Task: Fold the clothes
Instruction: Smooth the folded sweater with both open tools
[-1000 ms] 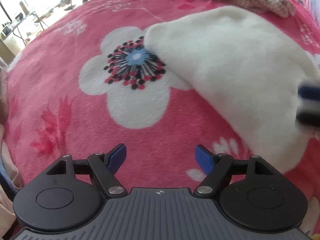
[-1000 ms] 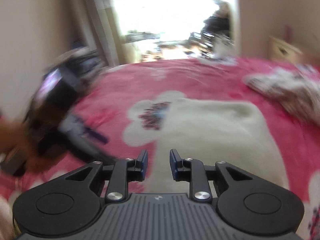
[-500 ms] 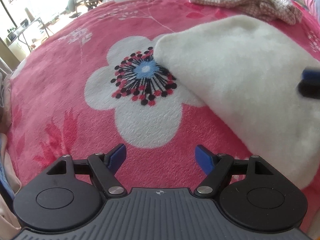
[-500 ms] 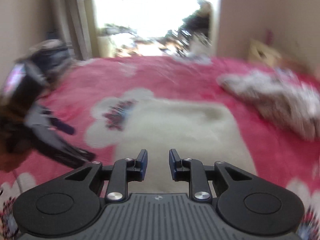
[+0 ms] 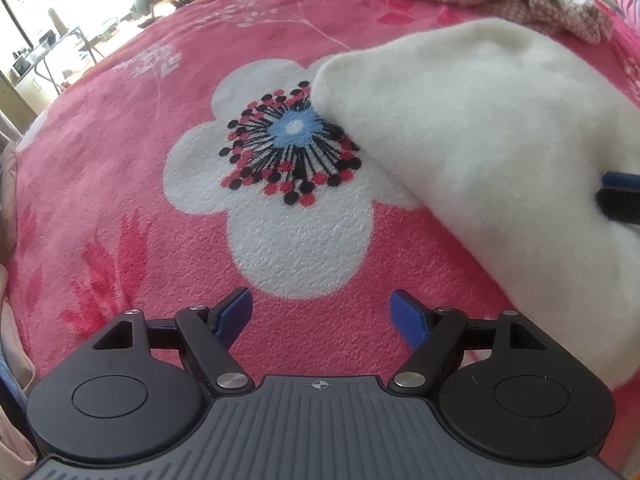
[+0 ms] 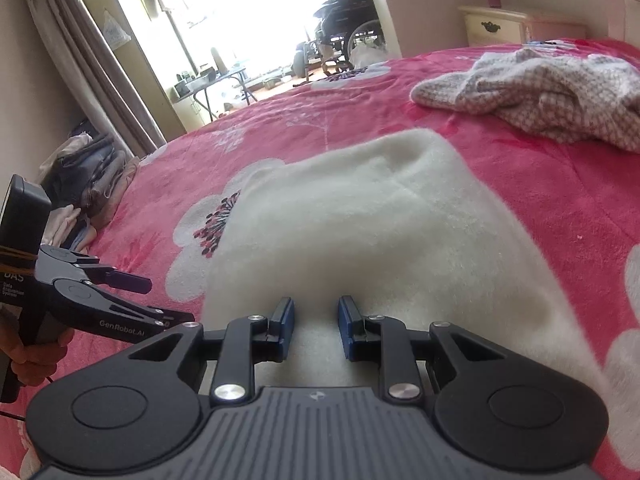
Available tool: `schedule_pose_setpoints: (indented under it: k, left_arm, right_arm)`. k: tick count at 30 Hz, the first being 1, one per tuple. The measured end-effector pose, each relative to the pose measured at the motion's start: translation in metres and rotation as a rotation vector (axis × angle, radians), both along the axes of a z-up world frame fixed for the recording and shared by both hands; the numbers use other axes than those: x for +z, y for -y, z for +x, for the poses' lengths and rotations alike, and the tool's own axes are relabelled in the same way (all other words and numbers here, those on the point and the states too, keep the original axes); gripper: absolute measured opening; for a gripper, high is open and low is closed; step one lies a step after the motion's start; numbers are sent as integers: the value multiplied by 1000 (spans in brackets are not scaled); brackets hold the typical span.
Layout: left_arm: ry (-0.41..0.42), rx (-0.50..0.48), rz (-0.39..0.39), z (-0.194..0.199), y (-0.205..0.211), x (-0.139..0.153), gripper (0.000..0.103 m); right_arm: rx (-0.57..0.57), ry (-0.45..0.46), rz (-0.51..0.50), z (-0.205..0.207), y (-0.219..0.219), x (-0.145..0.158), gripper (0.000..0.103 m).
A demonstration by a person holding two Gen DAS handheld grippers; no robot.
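A cream fleece garment (image 5: 480, 140) lies flat on the pink floral blanket (image 5: 120, 160), with one corner over a white flower print. My left gripper (image 5: 320, 308) hovers open above the blanket, just left of the garment's edge, with nothing between its fingers. The right gripper (image 6: 316, 312) sits low over the near part of the cream garment (image 6: 360, 220). Its jaws stand a narrow gap apart and no cloth is pinched. One right fingertip (image 5: 620, 196) shows at the edge of the left wrist view. In the right wrist view the left gripper (image 6: 160, 300) is at the left, held by a hand (image 6: 28, 356).
A crumpled checked garment (image 6: 540, 92) lies further back on the bed. A pile of clothes (image 6: 92, 172) sits at the bed's left side by the curtain. A nightstand (image 6: 500, 28) and a wheelchair (image 6: 348, 28) stand beyond the bed.
The right gripper has rolled level and come down closer to the cream garment, its jaw gap unchanged. The left gripper has barely moved and stays open.
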State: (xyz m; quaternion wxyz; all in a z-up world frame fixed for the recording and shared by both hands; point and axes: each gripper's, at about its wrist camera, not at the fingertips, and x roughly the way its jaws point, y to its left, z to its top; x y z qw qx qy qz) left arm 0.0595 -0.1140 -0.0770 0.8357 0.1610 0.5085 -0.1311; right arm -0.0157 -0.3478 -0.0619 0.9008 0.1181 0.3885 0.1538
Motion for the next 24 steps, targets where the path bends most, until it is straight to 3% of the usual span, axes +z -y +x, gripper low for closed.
schedule_pose_setpoints:
  k: [7,11,13,15,20,24]
  left_arm:
    - [29,43,-13,13,-9,7,76]
    - [137,62,-143,17,-13,40,76]
    - [207,21,-200,16,-5,55,77]
    - [241,-49,-209,16,13,60,78]
    - [223,-161,-222,22,52,47,78]
    - [188,-187,-193,26,65,27,77]
  right_arm:
    - [5,7,3,-1,2,0,26]
    - [4,14,8,-3,2,-1,26]
    - [3,16,8,-3,2,-2,26]
    - [2,17,7,-3,1,-2,26]
    - [-5,22,13,-3,2,-3,26]
    - [-7,26,15,-4,2,-3,26]
